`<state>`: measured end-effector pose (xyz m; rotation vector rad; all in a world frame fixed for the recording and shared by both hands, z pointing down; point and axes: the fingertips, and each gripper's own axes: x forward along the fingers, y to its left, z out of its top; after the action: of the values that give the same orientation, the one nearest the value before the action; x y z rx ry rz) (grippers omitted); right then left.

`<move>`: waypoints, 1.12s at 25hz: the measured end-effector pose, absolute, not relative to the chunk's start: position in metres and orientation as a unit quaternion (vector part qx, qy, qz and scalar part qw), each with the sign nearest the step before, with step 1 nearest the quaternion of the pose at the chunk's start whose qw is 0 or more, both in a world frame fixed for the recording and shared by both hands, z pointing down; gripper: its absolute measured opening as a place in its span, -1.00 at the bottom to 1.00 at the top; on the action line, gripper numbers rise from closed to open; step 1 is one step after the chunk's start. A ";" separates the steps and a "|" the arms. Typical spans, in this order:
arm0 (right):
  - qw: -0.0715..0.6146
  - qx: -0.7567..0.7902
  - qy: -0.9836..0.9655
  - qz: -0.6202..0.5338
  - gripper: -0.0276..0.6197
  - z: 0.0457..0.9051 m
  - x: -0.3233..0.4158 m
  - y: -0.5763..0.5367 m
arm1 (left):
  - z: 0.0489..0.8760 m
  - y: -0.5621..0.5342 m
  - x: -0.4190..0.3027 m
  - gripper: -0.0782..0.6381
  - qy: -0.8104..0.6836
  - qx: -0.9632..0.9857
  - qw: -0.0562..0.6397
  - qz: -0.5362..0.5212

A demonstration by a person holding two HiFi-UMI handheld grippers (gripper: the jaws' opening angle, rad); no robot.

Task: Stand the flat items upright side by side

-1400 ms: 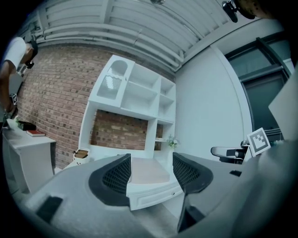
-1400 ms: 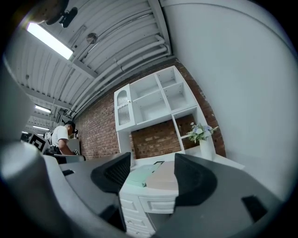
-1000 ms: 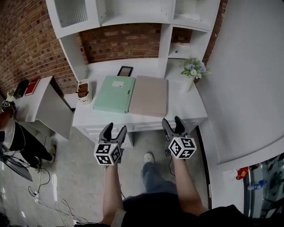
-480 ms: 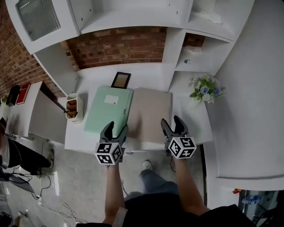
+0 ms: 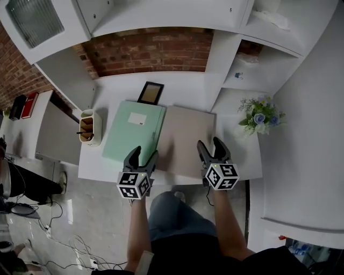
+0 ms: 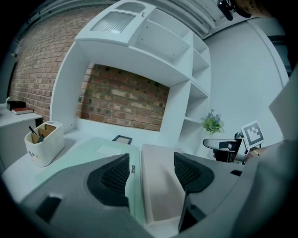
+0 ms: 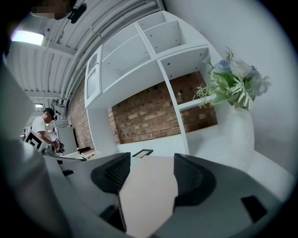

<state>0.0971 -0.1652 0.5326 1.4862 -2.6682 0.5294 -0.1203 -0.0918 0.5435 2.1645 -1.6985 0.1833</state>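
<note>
Mint-green beside beige: we see the mint-green folder [image 5: 134, 134] and the beige folder [image 5: 185, 140] lying flat on the white table [image 5: 244, 157], long edges just beside each other, the green one at 9 o'clock of the beige; neither stands upright. We hold the left tongs [image 5: 145, 152] over the near end of the line where the two folders meet, jaws well apart and gripping nothing; the left gripper view shows the green folder's edge by the left jaw and the beige cover running up between the two jaws. The right tongs [image 5: 209, 143] hover over the beige folder's near right part, jaws likewise apart and empty, with only that cover seen between them; whether either pair touches the covers we cannot tell. At 9 o'clock of the green folder stands a white pen holder [image 5: 90, 127]; at its 12 o'clock a small dark picture frame [image 5: 151, 92] sits near the brick wall [image 5: 150, 51]; at 2 o'clock of the beige folder, flowers [image 5: 260, 115] stand in a white vase [image 7: 237, 135] below the white shelves [image 5: 161, 16].
</note>
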 end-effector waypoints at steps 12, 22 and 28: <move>0.038 0.497 -0.843 0.202 -0.07 0.538 0.113 -0.189 | 0.547 -0.140 -0.103 -0.02 -0.564 0.793 0.204 0.111; 0.091 0.502 -0.817 0.269 -0.07 0.572 0.110 -0.194 | 0.582 -0.166 -0.085 0.03 -0.491 0.798 0.285 0.201; 0.161 0.497 -0.797 0.302 -0.03 0.608 0.108 -0.190 | 0.607 -0.174 -0.081 0.07 -0.463 0.781 0.343 0.240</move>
<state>0.1080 -0.1903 0.6079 1.4200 -2.2757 0.8616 -0.0812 -0.1742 0.6067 2.0308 -1.2036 0.6226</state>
